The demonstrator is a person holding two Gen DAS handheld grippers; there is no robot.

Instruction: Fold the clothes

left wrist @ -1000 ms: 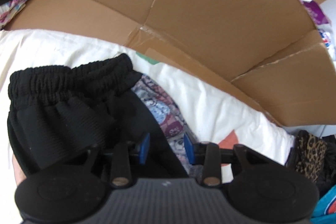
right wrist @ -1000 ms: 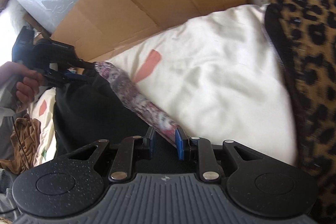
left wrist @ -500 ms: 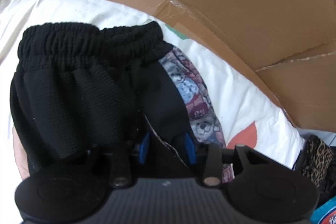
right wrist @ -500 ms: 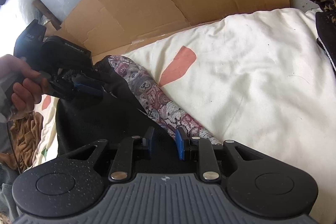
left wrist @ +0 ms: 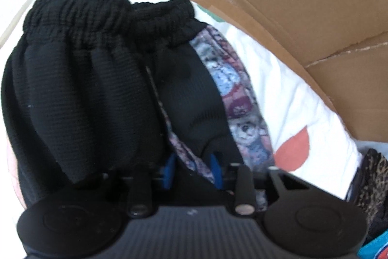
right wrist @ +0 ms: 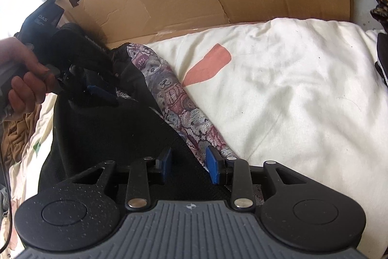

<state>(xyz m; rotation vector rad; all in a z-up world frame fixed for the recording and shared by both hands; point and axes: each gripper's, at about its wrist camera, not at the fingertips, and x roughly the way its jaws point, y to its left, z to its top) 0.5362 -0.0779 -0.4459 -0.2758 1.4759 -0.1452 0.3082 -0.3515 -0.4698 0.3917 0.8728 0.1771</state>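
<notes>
Left wrist view: your left gripper (left wrist: 192,168) is closing on the black shorts (left wrist: 80,94), fabric between its pads. Your right gripper (right wrist: 188,164) is opening over the shorts' patterned edge (right wrist: 179,108), jaws apart.

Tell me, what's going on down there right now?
Left gripper closing on fabric of the black shorts. Right gripper opening, cloth lying between its pads. Shorts bunched on the white bedding. Nothing in the way.
</notes>
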